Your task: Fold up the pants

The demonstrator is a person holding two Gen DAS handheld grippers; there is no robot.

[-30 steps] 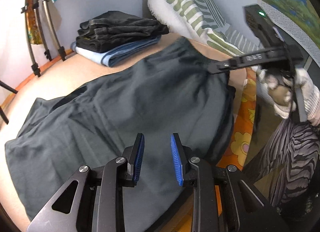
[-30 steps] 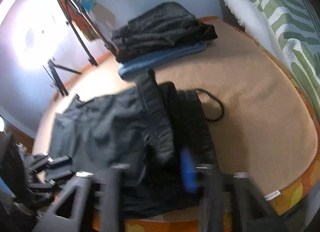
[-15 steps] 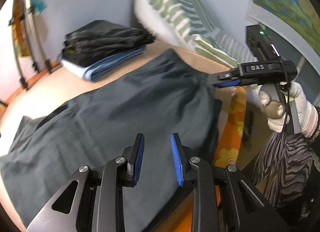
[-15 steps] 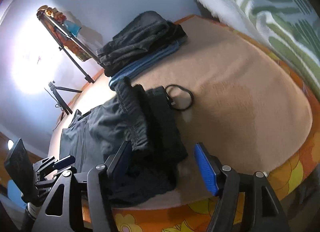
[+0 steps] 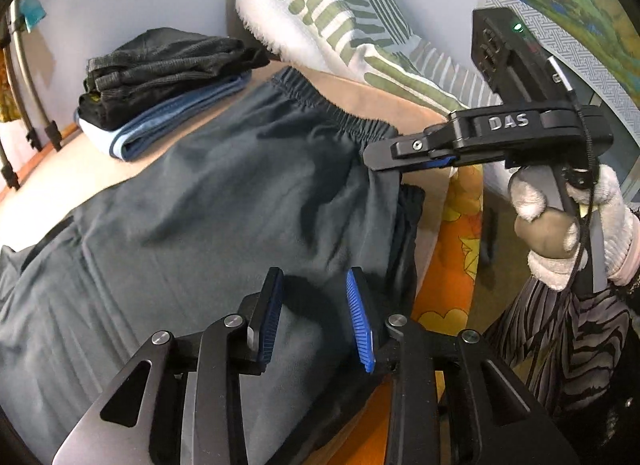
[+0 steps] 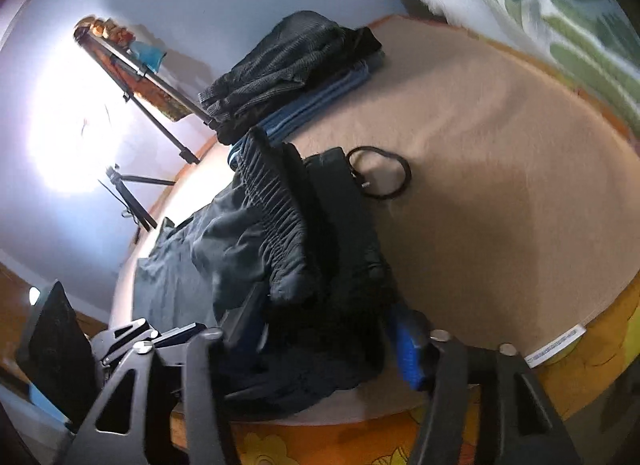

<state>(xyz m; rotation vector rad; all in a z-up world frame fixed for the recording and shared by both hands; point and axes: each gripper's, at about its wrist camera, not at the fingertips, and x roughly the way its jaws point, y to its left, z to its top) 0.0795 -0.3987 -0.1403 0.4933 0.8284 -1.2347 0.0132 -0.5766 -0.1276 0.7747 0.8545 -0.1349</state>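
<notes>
Dark grey pants [image 5: 208, 225] lie spread on the tan blanket [image 6: 500, 185], with the elastic waistband [image 5: 332, 109] at the far end. My left gripper [image 5: 316, 317] hovers low over the near edge of the pants. Its jaws are opening and no fabric is pinched between the blue pads [image 5: 360, 321]. In the right wrist view the waistband end is bunched into a ridge [image 6: 280, 225]. My right gripper [image 6: 324, 335] straddles that bunch, jaws closing, the pads not clearly pressing on it. From the left wrist view the right gripper [image 5: 384, 157] sits at the waistband corner, held by a gloved hand [image 5: 560, 233].
A stack of folded dark and blue clothes [image 5: 160, 81] sits at the back by the wall. A green-striped pillow [image 5: 332, 13] leans behind the blanket. A black cord loop [image 6: 380, 173] lies beside the waistband. The orange floral bed edge [image 5: 452, 265] runs on the right, and a tripod [image 6: 128, 193] stands beyond.
Both grippers moved closer to the pants' waist end. The right gripper opened wide, then narrowed around the bunched waistband. The left jaws stand slightly wider.
</notes>
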